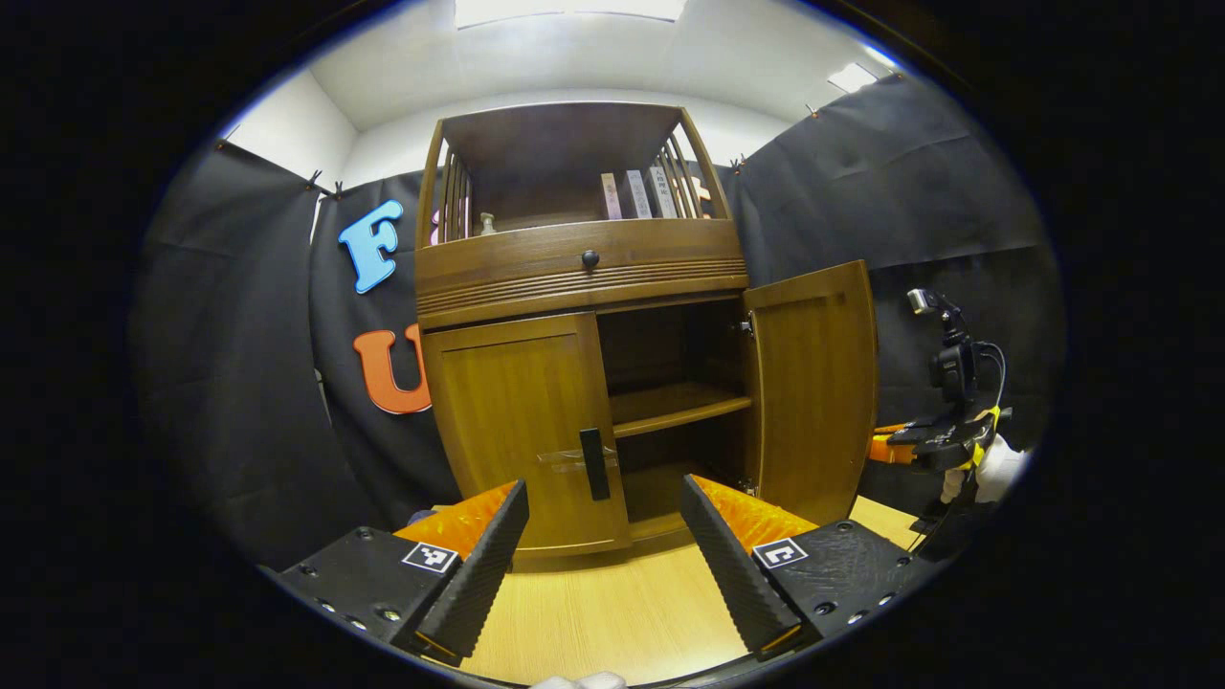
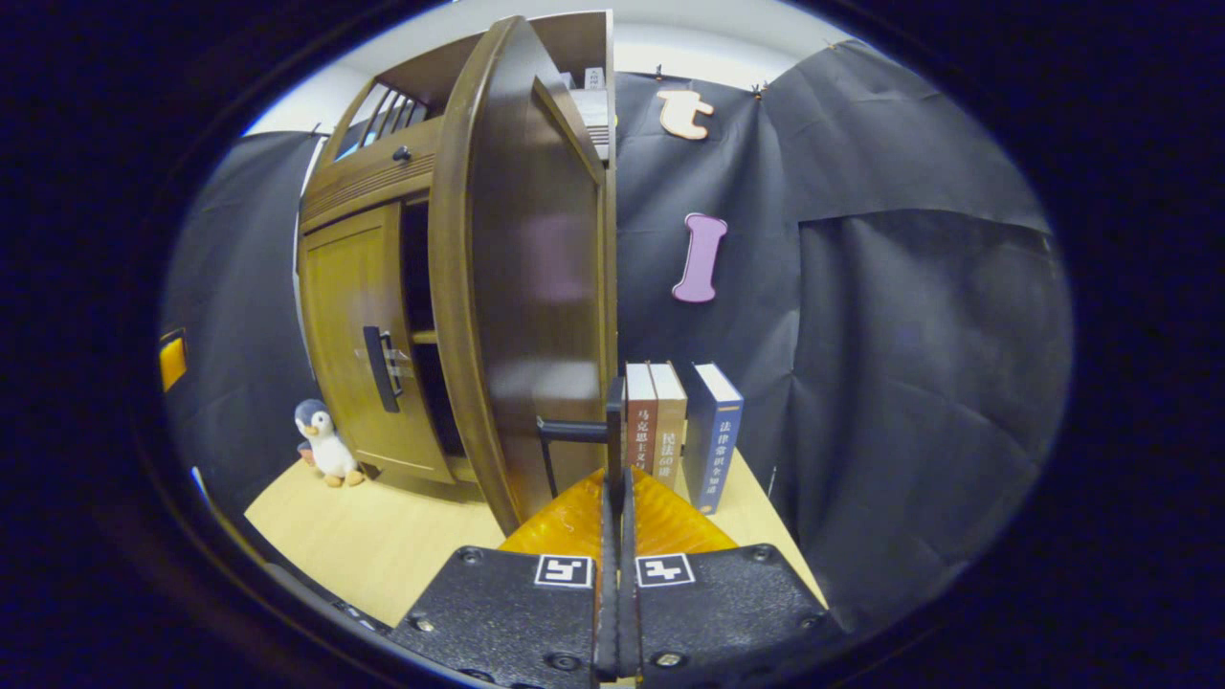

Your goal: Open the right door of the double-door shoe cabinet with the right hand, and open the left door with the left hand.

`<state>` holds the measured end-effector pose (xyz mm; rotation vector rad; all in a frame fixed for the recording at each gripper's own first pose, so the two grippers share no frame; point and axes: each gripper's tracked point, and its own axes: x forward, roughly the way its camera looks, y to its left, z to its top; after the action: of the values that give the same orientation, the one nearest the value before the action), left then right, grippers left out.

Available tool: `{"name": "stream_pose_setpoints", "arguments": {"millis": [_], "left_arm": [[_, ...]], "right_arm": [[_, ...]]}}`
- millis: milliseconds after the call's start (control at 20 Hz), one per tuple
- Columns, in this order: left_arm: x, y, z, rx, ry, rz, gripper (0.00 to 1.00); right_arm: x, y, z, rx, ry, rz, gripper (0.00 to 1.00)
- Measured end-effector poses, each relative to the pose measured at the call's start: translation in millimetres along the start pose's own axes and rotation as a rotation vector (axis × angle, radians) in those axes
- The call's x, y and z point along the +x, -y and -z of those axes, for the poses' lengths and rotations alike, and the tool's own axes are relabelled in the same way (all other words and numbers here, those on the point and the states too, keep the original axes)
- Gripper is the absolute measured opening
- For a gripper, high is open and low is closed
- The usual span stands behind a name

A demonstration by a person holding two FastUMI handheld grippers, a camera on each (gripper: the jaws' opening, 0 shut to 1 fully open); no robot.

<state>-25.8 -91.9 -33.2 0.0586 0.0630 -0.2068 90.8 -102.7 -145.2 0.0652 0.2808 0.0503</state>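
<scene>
Black cloth walls are enclosing the booth under a white ceiling, and a pale wooden worktop (image 1: 612, 612) is carrying everything. The shoe cabinet (image 1: 584, 268) is standing upright on it, its long axis vertical and its front facing the left gripper view. The right door (image 1: 813, 392) is standing swung open, its free edge pointing out toward that camera, exposing an inner shelf (image 1: 679, 407); the left door (image 1: 522, 431) is sitting closed, its dark vertical handle (image 1: 594, 464) at its inner edge. Three books (image 2: 675, 431) are standing upright just beside the cabinet, and a toy penguin (image 2: 325, 445) is sitting near its left corner. The left gripper (image 1: 603, 541) is hovering before the closed door with jaws spread wide, holding nothing. The right gripper (image 2: 614, 459) is sitting with jaws pressed together on the right door's dark handle (image 2: 574, 431).
</scene>
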Motion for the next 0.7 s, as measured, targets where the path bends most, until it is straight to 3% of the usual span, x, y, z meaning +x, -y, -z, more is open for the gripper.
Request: {"name": "stream_pose_setpoints", "arguments": {"millis": [400, 700], "left_arm": [[16, 18, 5, 0.000, -0.028, -0.048, 0.96], [26, 34, 5, -0.011, -0.053, -0.136, 0.96]], "right_arm": [[6, 38, -5, 0.017, -0.022, -0.113, 0.04], [15, 48, -7, -0.059, -0.041, -0.261, 0.04]]}}
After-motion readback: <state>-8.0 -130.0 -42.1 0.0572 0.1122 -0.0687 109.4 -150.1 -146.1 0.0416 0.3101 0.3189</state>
